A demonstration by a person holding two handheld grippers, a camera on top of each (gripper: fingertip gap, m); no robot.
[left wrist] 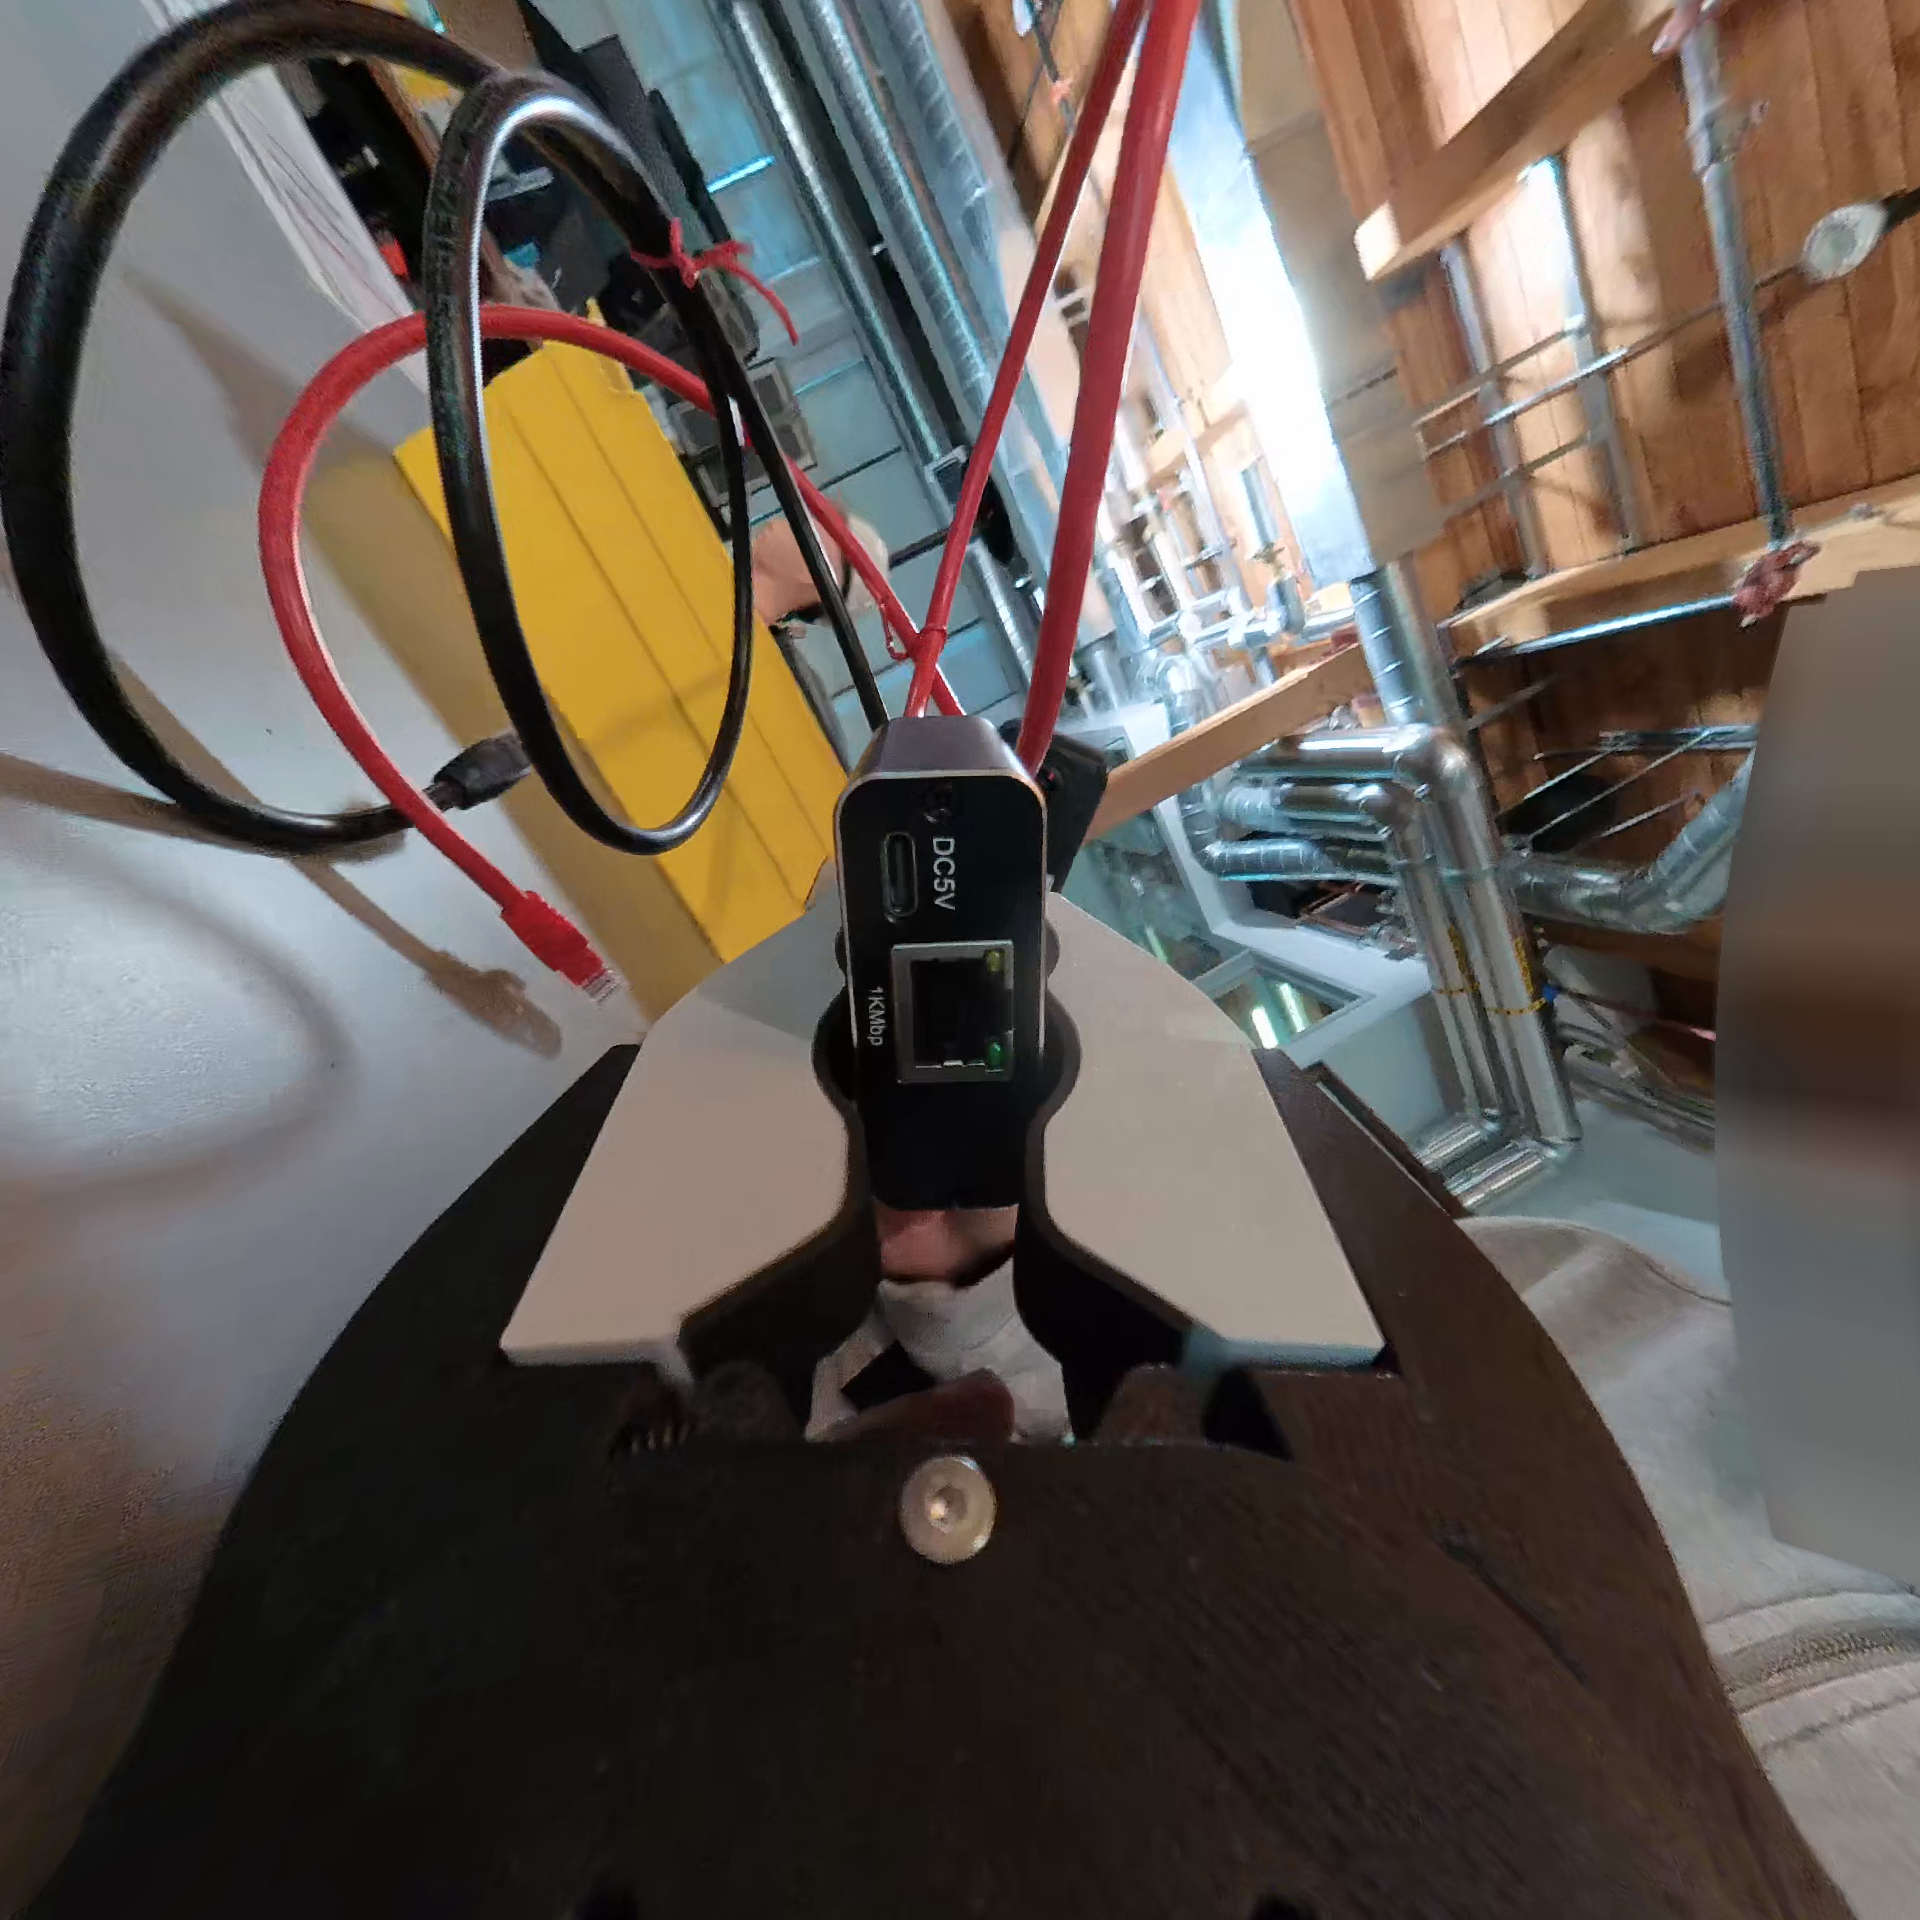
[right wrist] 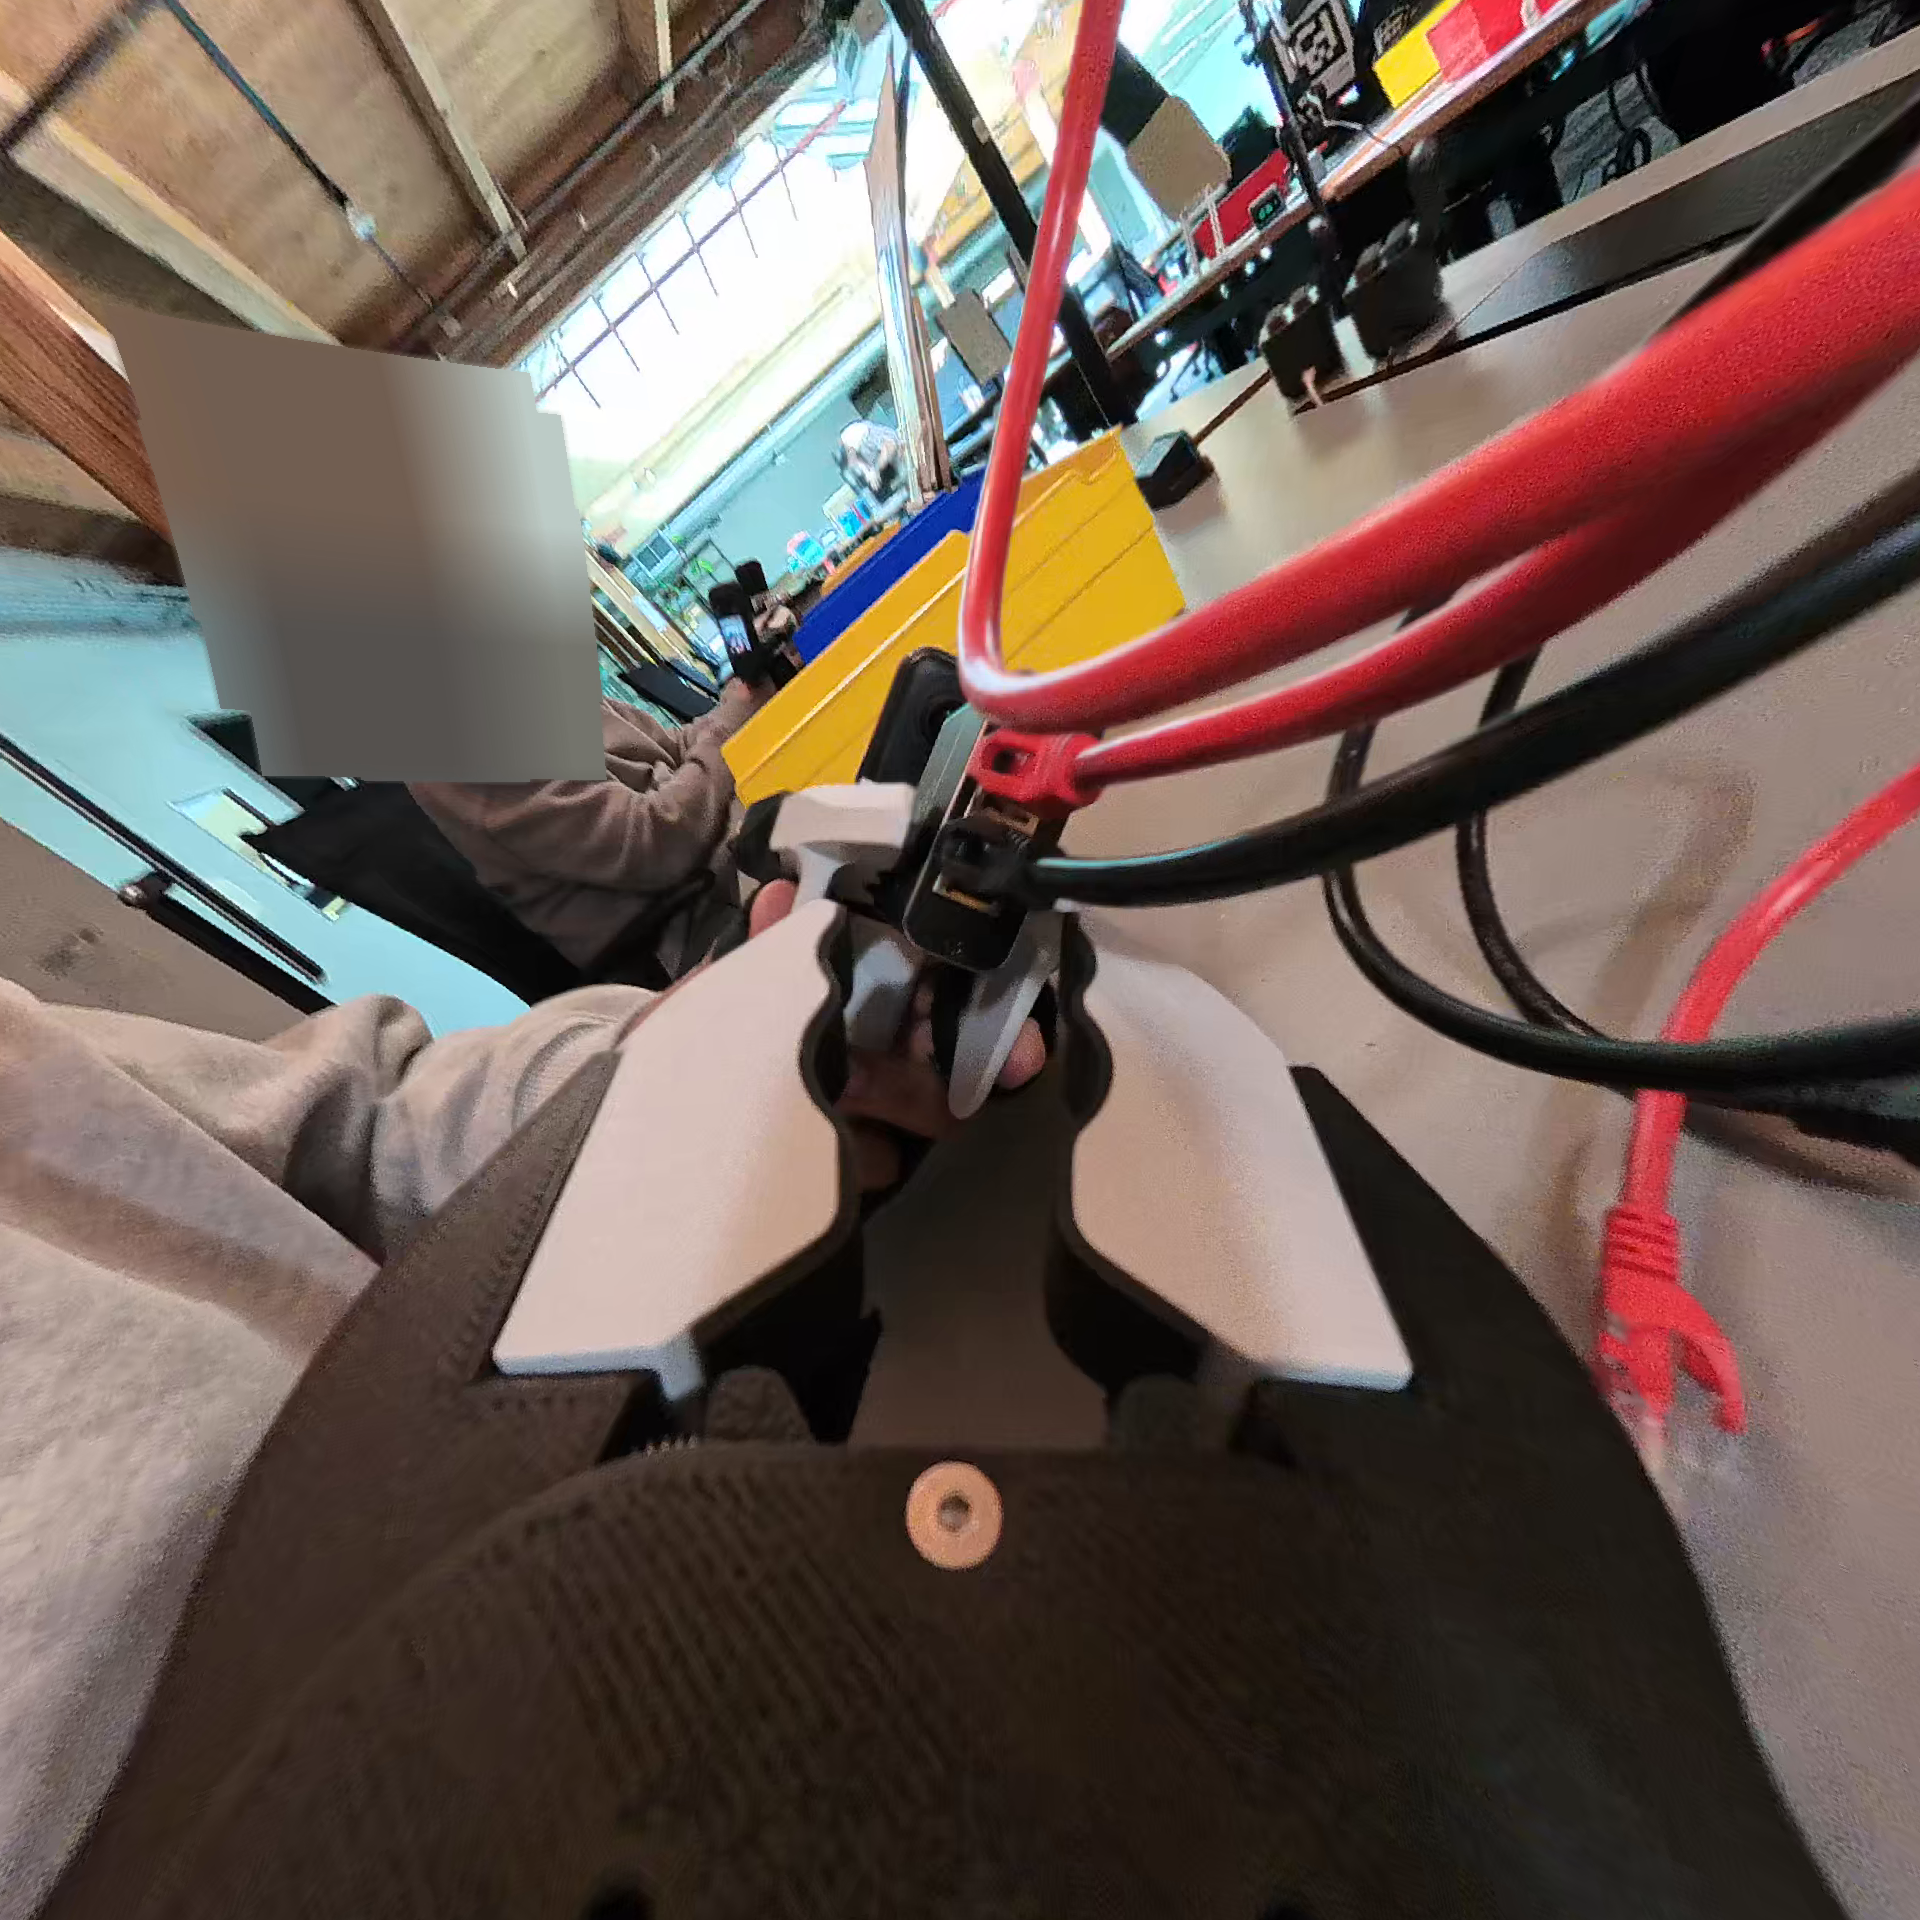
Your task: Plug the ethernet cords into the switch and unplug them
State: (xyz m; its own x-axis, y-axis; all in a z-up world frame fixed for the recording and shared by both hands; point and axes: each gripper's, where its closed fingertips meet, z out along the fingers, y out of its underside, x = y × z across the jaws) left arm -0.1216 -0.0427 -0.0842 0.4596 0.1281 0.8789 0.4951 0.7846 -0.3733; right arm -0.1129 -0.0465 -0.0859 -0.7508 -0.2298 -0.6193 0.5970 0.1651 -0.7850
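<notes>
The switch (left wrist: 940, 935) is a small dark box. Its near end faces the left wrist view with one empty ethernet port and a small oval port. My left gripper (left wrist: 940, 1023) is shut on it and holds it above the white table (left wrist: 156, 987). Two red cords (left wrist: 1081, 520) and a black cord (left wrist: 800, 540) leave its far end. In the right wrist view the switch (right wrist: 951, 914) shows a red plug (right wrist: 1023, 771) and a black plug (right wrist: 977, 864) seated in it. My right gripper (right wrist: 951, 966) is open and empty, just short of the switch. A loose red plug (right wrist: 1652, 1299) lies on the table.
The loose red plug also shows in the left wrist view (left wrist: 551, 935), beside a black cable's small plug (left wrist: 478, 779) and black cable loops (left wrist: 582, 468). A yellow bin (right wrist: 987, 644) and a blue bin (right wrist: 894, 566) stand behind. A person's grey sleeve (right wrist: 208, 1143) is at left.
</notes>
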